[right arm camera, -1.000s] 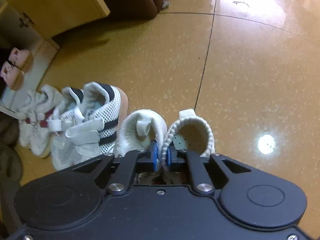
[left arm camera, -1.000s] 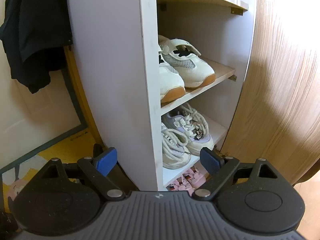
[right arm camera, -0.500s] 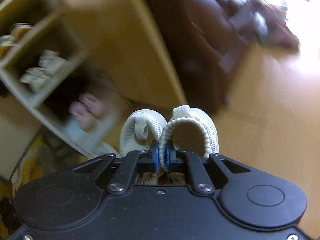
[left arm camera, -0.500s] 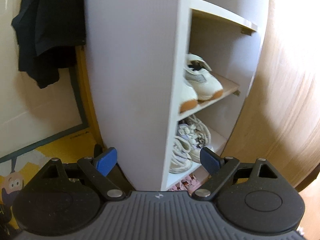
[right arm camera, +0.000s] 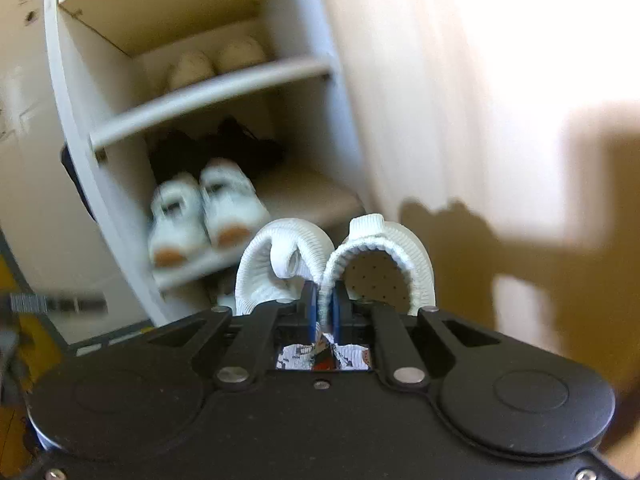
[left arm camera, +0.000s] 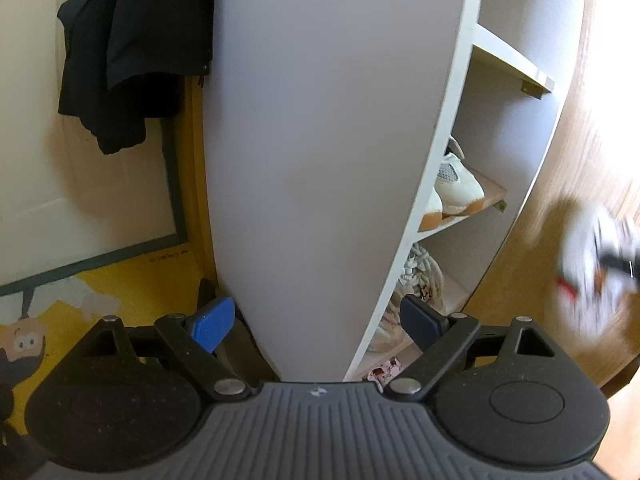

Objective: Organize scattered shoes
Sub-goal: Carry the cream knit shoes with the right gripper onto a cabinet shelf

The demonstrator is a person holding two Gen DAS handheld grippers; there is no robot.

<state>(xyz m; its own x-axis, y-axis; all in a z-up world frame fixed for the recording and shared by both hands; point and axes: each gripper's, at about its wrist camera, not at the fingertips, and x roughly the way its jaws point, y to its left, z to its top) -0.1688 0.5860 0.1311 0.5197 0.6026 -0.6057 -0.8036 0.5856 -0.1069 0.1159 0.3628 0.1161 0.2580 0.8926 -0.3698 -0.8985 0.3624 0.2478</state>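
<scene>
White knit collars are what your right gripper (right arm camera: 322, 312) is pinching: its blue pads are pressed together on the inner edges of a pair of small white shoes (right arm camera: 336, 264), held side by side just ahead of the fingers. Beyond them stands the open shoe cabinet (right arm camera: 72, 128), with a white gum-toed pair (right arm camera: 208, 212) at the front of the middle shelf and dark shoes behind them. Your left gripper (left arm camera: 316, 326) is spread wide and empty, facing the cabinet's grey side panel (left arm camera: 320, 140). By the look of it you are in the carrying step, bringing this pair to a shelf. Next you need a bare stretch of shelf, perhaps right of the gum-toed pair, and a level set-down before releasing.
</scene>
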